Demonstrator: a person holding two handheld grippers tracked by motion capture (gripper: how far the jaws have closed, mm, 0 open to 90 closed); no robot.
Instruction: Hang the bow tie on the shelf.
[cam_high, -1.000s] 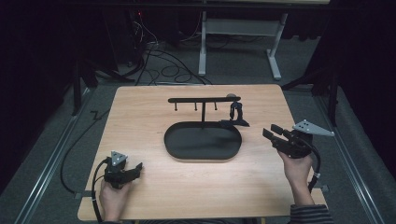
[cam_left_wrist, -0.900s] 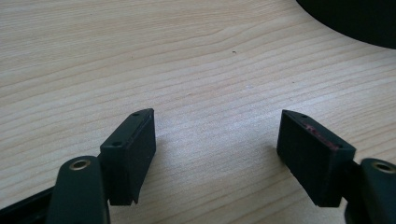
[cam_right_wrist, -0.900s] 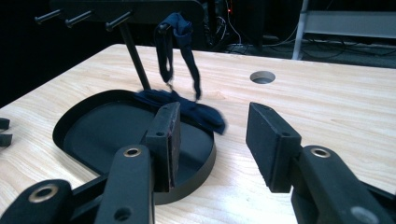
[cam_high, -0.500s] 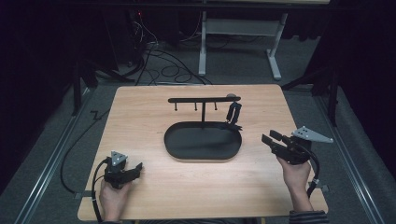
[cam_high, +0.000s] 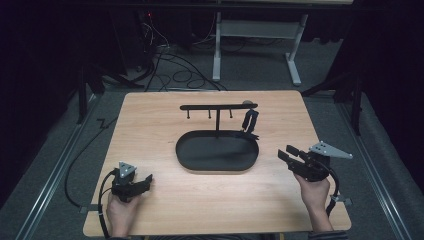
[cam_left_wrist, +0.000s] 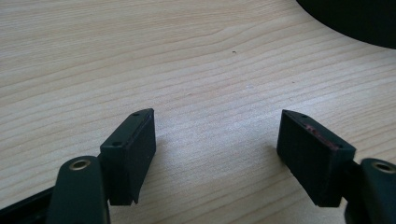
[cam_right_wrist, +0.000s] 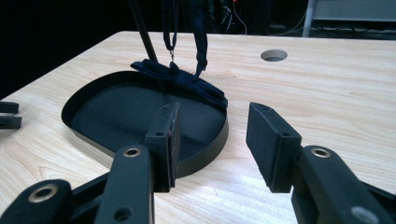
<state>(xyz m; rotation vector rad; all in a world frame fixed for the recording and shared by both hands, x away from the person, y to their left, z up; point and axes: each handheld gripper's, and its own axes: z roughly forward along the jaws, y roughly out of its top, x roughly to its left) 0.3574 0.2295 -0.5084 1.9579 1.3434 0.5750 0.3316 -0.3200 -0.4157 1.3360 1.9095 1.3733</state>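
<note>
Nearest, left gripper (cam_high: 142, 181) and right gripper (cam_high: 288, 154) low over pale wooden table (cam_high: 150, 125), jaws apart, gripping nothing. Mid-table, black oval tray (cam_high: 216, 155) under hook stand (cam_high: 218, 106); dark strap (cam_high: 250, 121) hanging, draped on rim. Beyond, grey floor, cables (cam_high: 175, 67), white desk legs (cam_high: 216, 55).

Each hand carries a black two-jaw gripper. The left gripper (cam_high: 142, 181) bears a small grey three-cornered plate on top, and a black cable loops away toward 7 o'clock. The right gripper (cam_high: 288, 154) carries a larger grey plate pointing to 3 o'clock. Blocky black pads (cam_left_wrist: 133, 151) hang on arms with brass-ringed screw holes; dark sleeve cuffs show.
</note>
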